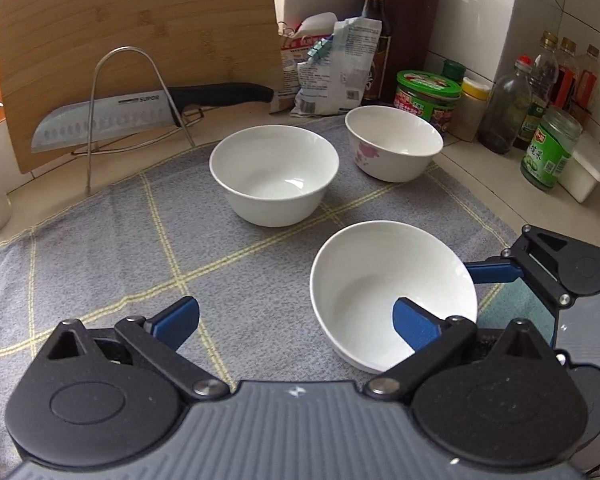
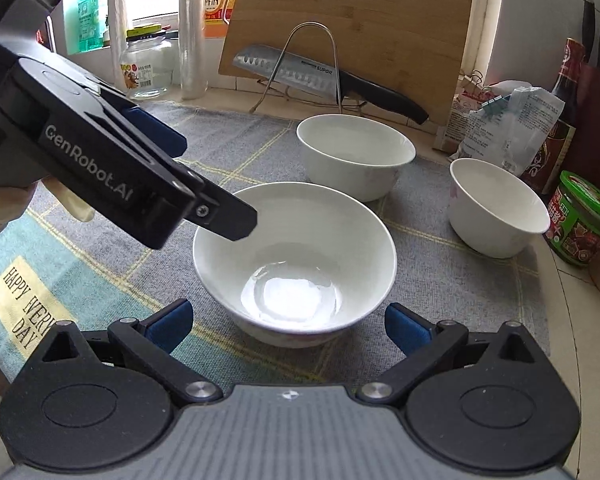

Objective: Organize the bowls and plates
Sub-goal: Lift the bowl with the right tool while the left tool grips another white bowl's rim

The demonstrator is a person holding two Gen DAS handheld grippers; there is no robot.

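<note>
Three bowls were seen on the mat (image 1: 100,208): near bowl (image 2: 296,256), middle bowl (image 2: 354,156), far bowl (image 2: 498,208). Left gripper (image 1: 296,320) and right gripper (image 2: 288,326) were held released, nothing grasped; near bowl was flanked by both

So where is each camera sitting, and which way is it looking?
Left wrist: sits on the left hand-held gripper, open, facing the knife and cutting board; its right finger pokes into the nearest bowl.
Right wrist: sits on the right hand-held gripper, open, aimed at that bowl; the left hand-held gripper crosses its view.
Both views share three white bowls, knife and board.
</note>
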